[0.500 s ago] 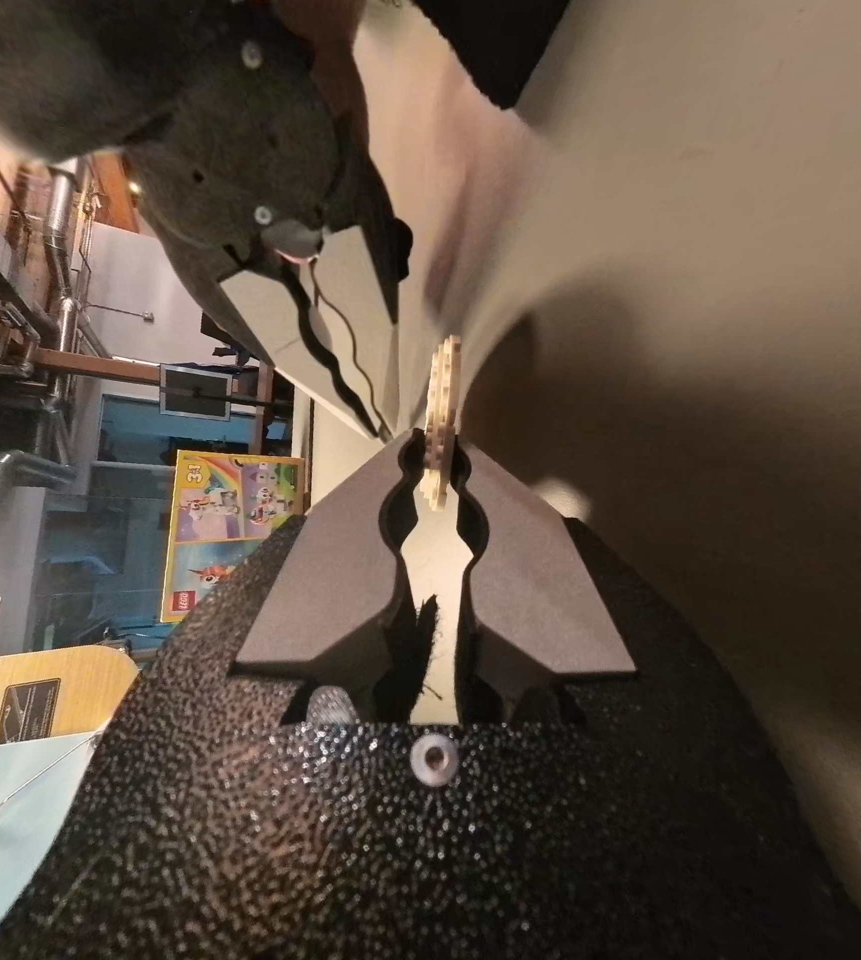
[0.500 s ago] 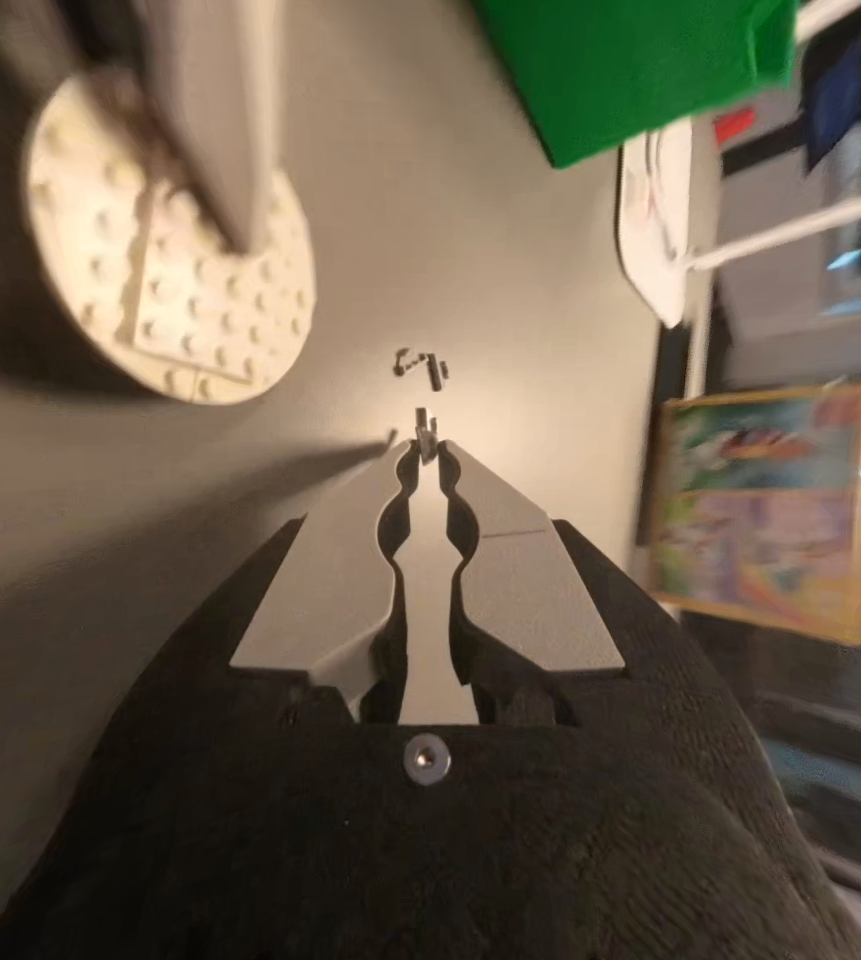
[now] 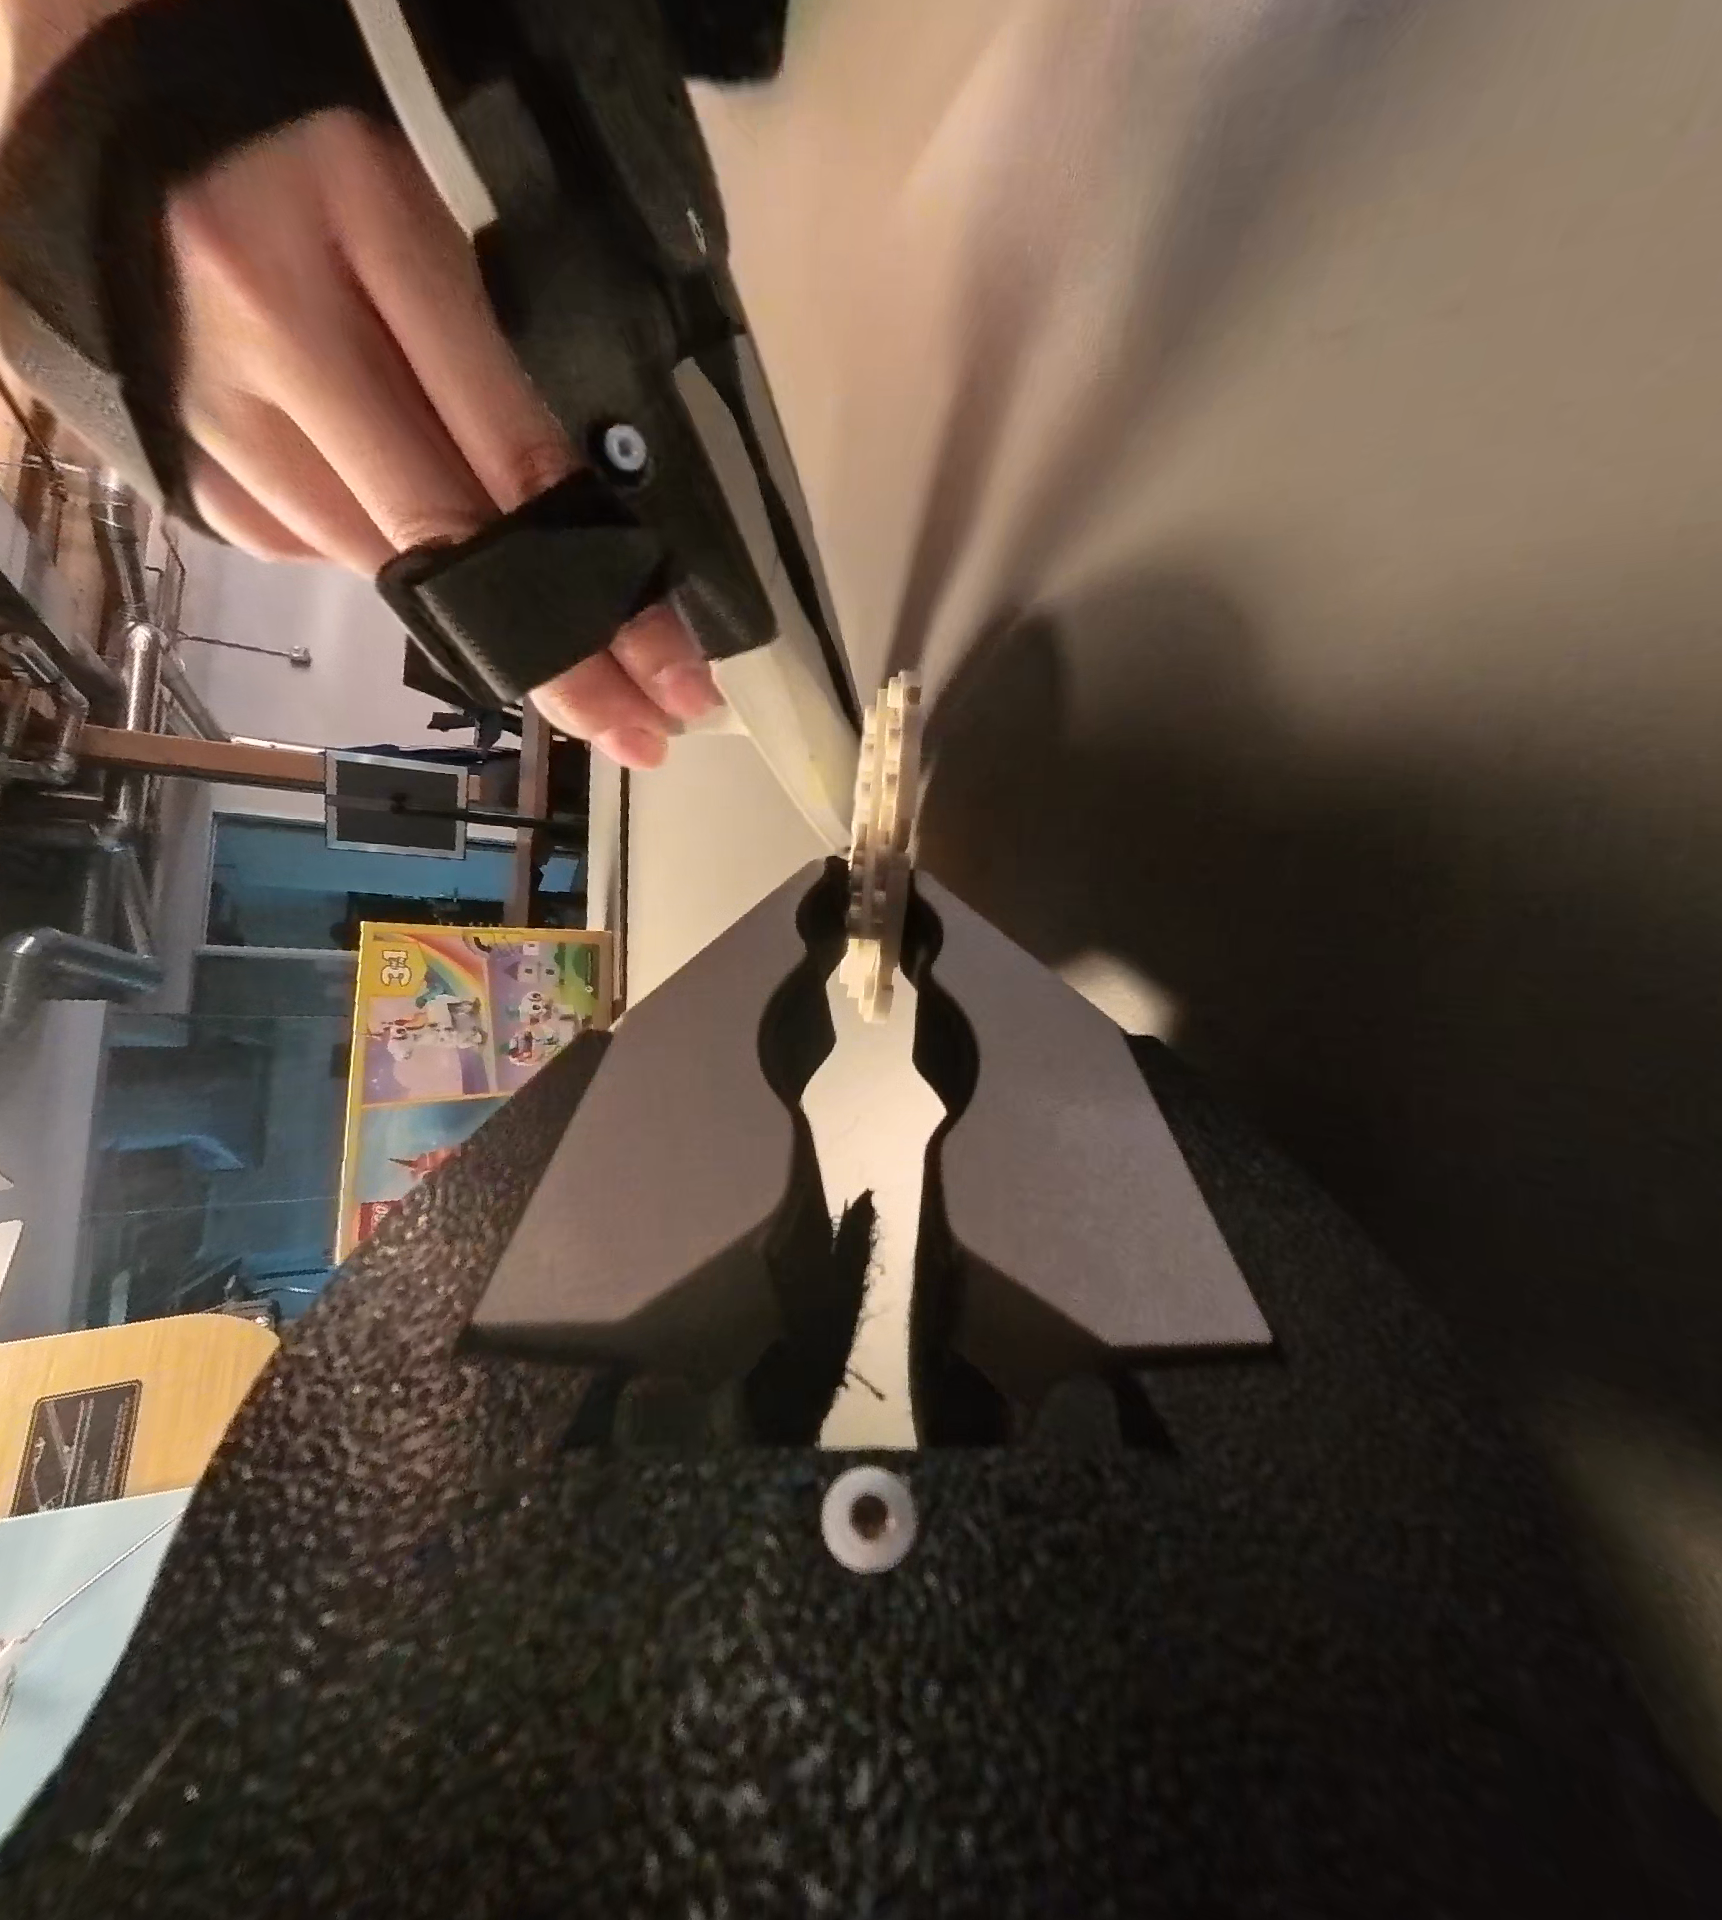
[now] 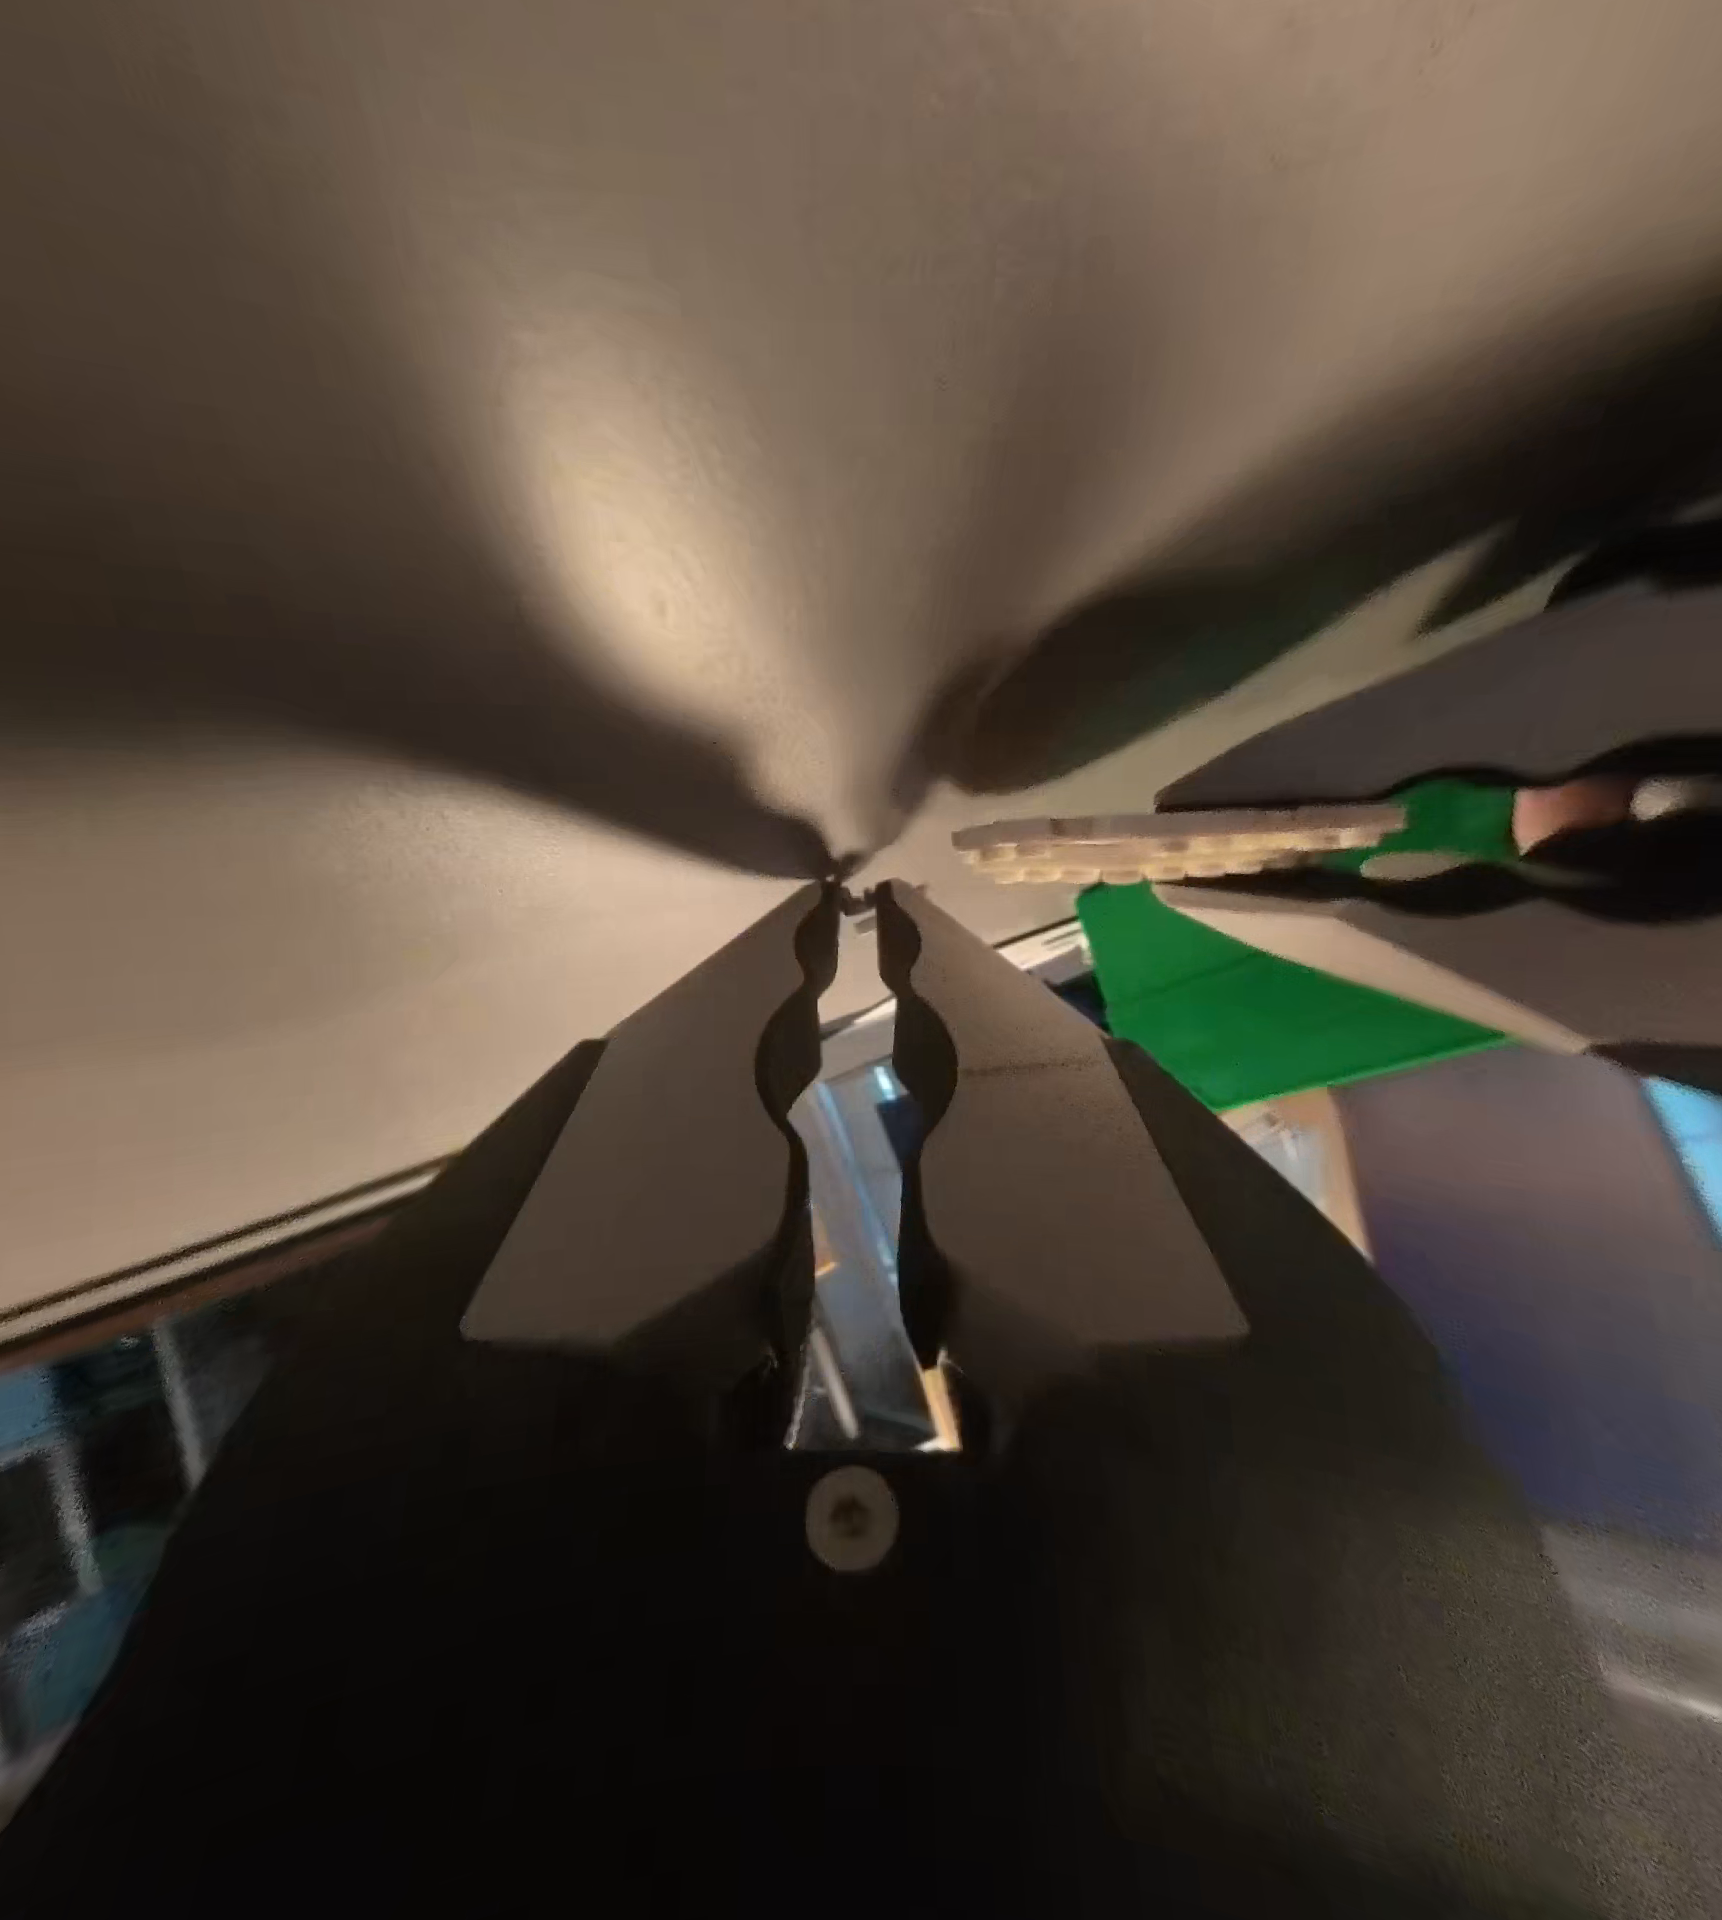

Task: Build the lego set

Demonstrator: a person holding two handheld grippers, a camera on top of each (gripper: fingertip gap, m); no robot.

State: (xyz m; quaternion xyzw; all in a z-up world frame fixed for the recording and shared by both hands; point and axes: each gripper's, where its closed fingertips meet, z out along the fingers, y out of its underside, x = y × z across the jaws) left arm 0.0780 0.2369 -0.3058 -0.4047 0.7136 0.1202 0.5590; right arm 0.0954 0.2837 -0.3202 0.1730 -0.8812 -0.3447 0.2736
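1. Under both grippers lies the pale desk (image 3: 1252, 312), the biggest thing here, lit in patches and dark with shadow elsewhere. Much of it is blurred.
2. Beyond the desk's far edge a bright toy box (image 3: 478, 1049) stands upright, well apart from the work.
3. A hand (image 3: 337, 353) holds the right gripper (image 4: 859, 896), which also shows in the left wrist view, coming in from the top.
4. The left gripper (image 3: 876, 914) has its jaws nearly closed. They pinch the rim of a round cream plate (image 3: 883, 831) and hold it on edge, up off the desk.
5. The right gripper's jaws are almost shut too. They nip a tiny grey piece (image 4: 852, 900) at the very tips. It is too small and blurred to tell its shape.
6. The step in hand looks like joining the two: the little piece goes onto the plate's bumpy face.
7. Next, the right tips should line up with a bump and push straight in, while the left holds the plate still. A crooked push could make the tiny piece pop out.
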